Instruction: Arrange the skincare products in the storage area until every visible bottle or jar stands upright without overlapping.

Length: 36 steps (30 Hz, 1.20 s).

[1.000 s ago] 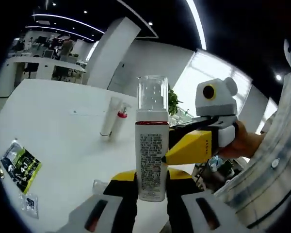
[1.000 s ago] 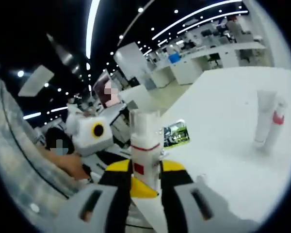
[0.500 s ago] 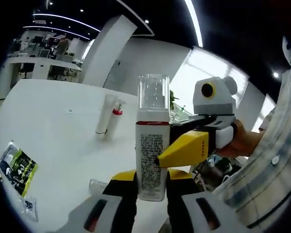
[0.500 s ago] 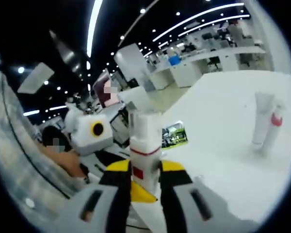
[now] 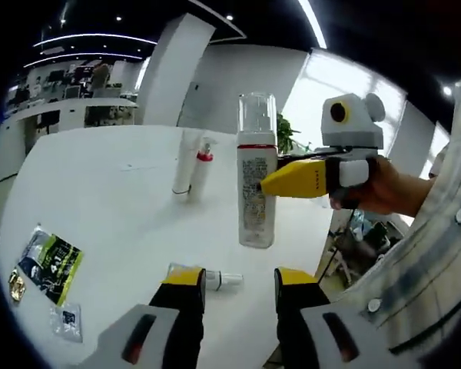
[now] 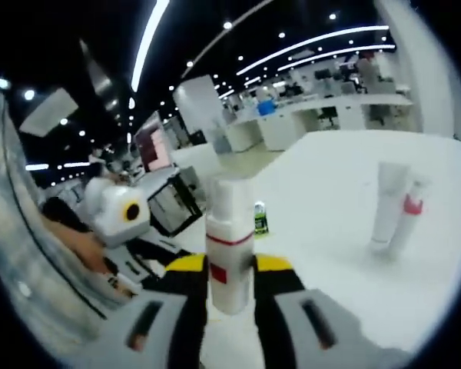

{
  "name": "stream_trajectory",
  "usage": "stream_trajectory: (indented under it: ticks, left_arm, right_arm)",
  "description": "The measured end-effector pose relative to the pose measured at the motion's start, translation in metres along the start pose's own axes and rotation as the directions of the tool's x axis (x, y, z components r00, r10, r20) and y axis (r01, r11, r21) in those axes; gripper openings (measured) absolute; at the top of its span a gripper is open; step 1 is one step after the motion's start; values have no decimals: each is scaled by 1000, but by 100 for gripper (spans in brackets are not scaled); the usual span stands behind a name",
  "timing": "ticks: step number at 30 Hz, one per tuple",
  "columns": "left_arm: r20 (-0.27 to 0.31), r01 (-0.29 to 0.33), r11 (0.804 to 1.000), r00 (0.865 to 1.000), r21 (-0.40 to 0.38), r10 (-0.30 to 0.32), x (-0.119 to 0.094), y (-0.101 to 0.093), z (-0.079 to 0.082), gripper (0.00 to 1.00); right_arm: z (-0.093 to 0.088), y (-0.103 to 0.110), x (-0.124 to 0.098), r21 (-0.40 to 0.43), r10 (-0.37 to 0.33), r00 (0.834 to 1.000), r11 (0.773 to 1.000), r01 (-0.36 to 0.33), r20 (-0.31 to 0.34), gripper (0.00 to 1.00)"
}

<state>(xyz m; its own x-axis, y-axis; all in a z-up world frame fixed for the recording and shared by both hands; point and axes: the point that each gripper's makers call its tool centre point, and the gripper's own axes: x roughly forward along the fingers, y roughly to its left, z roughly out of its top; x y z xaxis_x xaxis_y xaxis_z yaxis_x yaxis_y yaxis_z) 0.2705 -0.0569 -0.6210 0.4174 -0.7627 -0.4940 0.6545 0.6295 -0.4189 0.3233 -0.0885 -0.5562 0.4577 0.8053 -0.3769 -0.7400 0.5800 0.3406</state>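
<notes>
A tall white bottle (image 5: 257, 196) with a clear cap and red band stands upright, its base at the white table (image 5: 115, 207). My right gripper (image 6: 230, 270) is shut on the bottle (image 6: 230, 254); in the left gripper view its yellow jaw (image 5: 292, 181) presses the bottle's side. My left gripper (image 5: 234, 281) is open, a short way back from the bottle, with nothing between its jaws. A small clear vial (image 5: 219, 279) lies flat on the table just ahead of them. Two white tubes (image 5: 194, 163) stand side by side further back, also seen as tubes (image 6: 394, 207).
A green and black sachet (image 5: 52, 263) lies at the left with a small clear packet (image 5: 65, 321) and a gold item (image 5: 17, 284) near it. A person's hand (image 5: 376, 192) holds the right gripper. The left gripper (image 6: 119, 214) shows at the left.
My left gripper has let go of the tall bottle and drawn back from it. The right gripper stays shut on the bottle, which now sits lower, at the table.
</notes>
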Motion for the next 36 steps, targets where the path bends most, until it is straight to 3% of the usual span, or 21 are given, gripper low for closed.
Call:
stream_trajectory:
  ticks: [17, 21, 36]
  left_arm:
    - [16, -143, 978, 989, -151, 147, -32, 16, -28, 33]
    - [19, -139, 969, 989, -206, 146, -37, 13, -32, 23]
    - [-9, -212, 938, 976, -273, 218, -47, 13, -46, 24]
  right_arm:
    - [-9, -94, -3, -69, -159, 984, 984, 165, 80, 20]
    - [-8, -113, 1, -88, -180, 977, 978, 191, 115, 20]
    - [-26, -173, 21, -127, -227, 960, 960, 249, 166, 20]
